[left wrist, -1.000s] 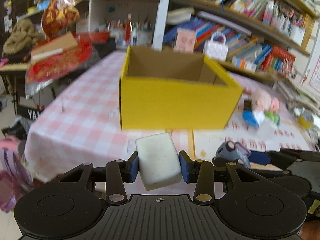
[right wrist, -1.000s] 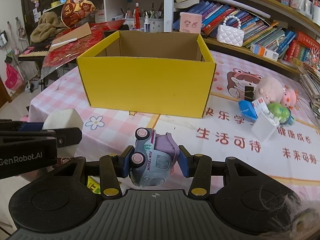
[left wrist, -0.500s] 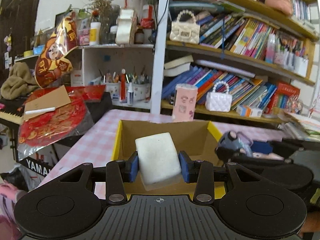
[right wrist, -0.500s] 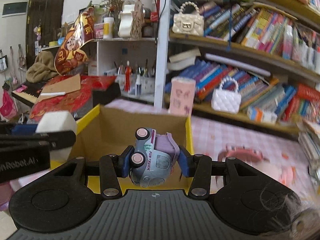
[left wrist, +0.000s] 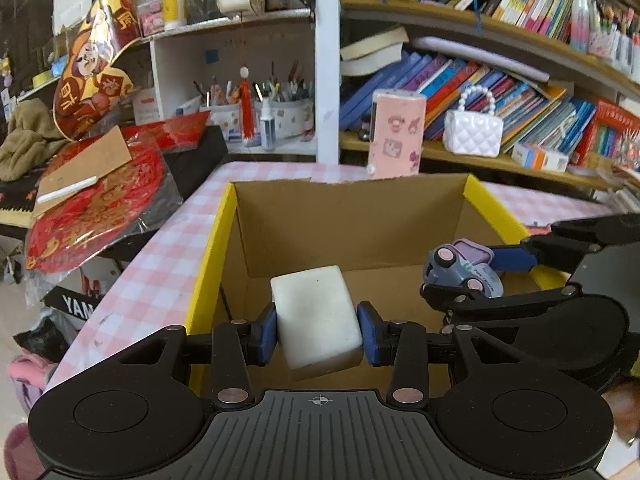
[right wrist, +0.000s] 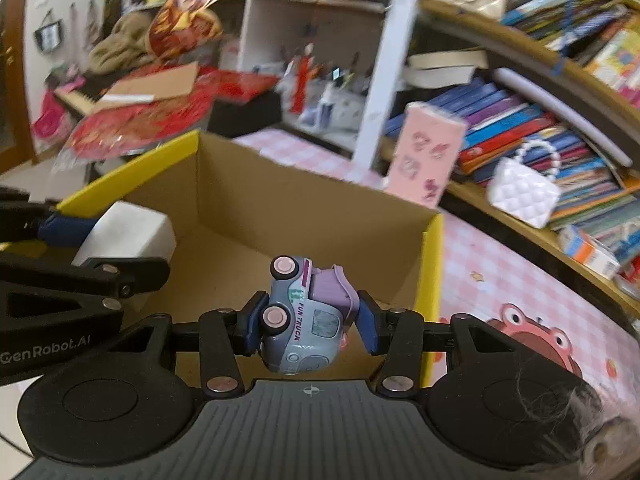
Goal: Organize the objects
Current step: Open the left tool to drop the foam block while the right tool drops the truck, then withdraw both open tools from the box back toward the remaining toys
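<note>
My left gripper is shut on a white rounded block and hangs over the open yellow cardboard box. The right gripper is shut on a small grey-blue toy truck with pink wheels and a purple back, lying on its side between the blue pads. It hangs over the same yellow box, to the right of the left one. Each view shows the other gripper: the truck at the right, the white block at the left. The box floor that shows is bare.
The box stands on a pink checked tablecloth. A pink carton stands behind it, before a shelf of books with a white quilted bag. Red foil decorations lie on a keyboard at the left.
Both grippers have moved forward from in front of the box to above its opening, each still holding its object. The right view has rolled, so the box now looks tilted.
</note>
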### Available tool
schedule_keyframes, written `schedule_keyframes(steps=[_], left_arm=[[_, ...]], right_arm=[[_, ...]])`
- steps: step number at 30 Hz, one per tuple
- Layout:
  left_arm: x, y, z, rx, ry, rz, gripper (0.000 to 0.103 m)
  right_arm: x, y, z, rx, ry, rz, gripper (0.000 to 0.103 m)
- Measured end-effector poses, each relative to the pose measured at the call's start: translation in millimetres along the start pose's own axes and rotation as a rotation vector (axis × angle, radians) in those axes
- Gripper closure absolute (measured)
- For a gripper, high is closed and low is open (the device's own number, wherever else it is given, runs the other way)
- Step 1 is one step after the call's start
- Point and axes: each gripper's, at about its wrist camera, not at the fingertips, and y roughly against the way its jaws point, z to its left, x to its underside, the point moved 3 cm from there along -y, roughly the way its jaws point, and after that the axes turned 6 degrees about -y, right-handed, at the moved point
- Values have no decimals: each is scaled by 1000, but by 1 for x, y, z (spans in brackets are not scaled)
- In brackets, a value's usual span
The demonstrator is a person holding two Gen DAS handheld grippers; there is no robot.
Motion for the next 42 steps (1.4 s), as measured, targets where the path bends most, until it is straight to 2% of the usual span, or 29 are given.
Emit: schedule_keyframes(steps=[3,6,10,15,16,18,20,24,26,34,38,42], left_arm=[[-1,-9,-1,-12,-14,20,63],[-2,-15,-5,-2,-37,32,63],[-3,-21,-9,-9,-59,33,63],[-8,-21,-9,-19,-75,11,62],[-9,-19,-8,-21,-74,8,60],[-11,-14,-4,-26,-63,-9,50],[-13,-3,0,-28,-41,-48,36],[-18,19,6,-21,-3,-111,30],[-19,30,8,-19,13,-137,22],[-8,71,16,-25,73,-199,15],[11,82,18,-29,77,-173,14],[38,90,20,-39,79,-102,14]], right_arm=[[-5,-10,1,-20,53,28,59],[-8,-19,0,-2,112,58,59],[-11,-27,-7,-2,104,100,59],[-12,-25,-7,5,108,90,58],[-13,-25,-8,6,104,85,53],[-14,-24,-11,12,85,70,49],[-16,-19,-14,13,64,52,47],[-20,1,-17,7,4,-3,43],[-22,12,-16,18,-19,-35,42],[-13,58,-10,88,-127,-124,36],[5,77,-6,121,-188,-119,36],[29,93,4,140,-240,-87,36]])
